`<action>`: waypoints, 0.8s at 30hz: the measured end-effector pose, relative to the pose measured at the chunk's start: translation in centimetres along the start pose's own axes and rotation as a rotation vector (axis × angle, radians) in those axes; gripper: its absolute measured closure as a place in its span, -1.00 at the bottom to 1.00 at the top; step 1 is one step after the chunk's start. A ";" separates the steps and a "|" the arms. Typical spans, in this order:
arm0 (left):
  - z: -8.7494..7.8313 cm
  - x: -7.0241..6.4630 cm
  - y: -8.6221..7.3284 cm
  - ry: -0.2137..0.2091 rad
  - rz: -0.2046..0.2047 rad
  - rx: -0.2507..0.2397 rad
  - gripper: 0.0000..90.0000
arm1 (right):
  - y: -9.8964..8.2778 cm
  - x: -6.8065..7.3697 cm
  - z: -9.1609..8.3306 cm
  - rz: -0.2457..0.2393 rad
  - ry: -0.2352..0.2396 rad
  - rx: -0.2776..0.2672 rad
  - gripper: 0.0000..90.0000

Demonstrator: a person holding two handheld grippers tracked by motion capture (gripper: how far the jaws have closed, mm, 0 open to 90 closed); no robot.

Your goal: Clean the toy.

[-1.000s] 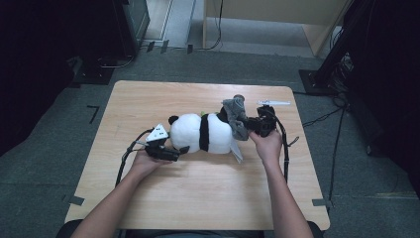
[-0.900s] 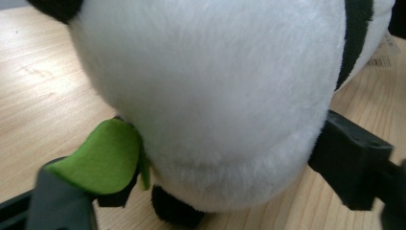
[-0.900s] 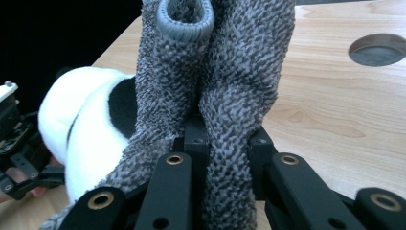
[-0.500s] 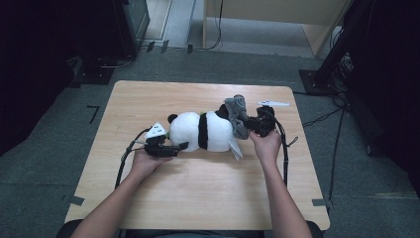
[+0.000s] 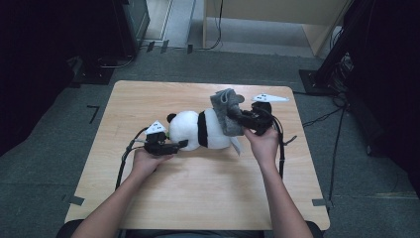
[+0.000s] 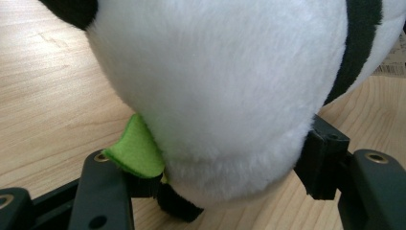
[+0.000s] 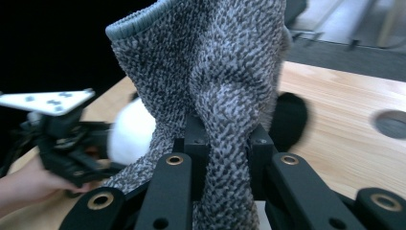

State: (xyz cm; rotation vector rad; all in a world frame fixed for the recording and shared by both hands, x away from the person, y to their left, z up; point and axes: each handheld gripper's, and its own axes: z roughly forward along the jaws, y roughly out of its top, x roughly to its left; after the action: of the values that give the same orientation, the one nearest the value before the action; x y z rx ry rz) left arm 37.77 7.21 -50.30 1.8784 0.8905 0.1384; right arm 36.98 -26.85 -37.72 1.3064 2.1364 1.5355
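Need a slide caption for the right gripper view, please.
Right gripper pinches a bunched grey knit garment above the wooden table, plush panda behind.

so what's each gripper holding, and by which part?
Right gripper: pinches grey knit sock mid-fabric. Left gripper: jaws, just closing, around plush panda head; grip unclear.

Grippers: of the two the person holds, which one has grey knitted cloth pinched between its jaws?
The right gripper: its jaws clamp the grey knitted cloth. The left gripper straddles the plush panda's white head instead.
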 end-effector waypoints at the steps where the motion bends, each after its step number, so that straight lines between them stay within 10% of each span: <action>1: 0.0 0.0 0.0 -0.001 -0.005 0.000 -0.18 | 0.1 0.7 0.3 -0.012 0.014 0.002 0.73; 11: -0.4 -0.8 0.3 -0.022 -0.028 0.005 -0.03 | -0.7 5.6 3.9 -0.072 0.149 0.078 0.73; 24: -0.2 -2.0 0.0 -0.061 -0.045 0.045 0.02 | -3.6 6.3 8.1 -0.030 0.203 0.154 0.72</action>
State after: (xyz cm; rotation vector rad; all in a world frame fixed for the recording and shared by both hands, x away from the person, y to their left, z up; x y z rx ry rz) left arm 36.22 6.09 -49.64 1.8928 0.8991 0.0336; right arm 36.28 -17.06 -42.36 1.2026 2.4307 1.5789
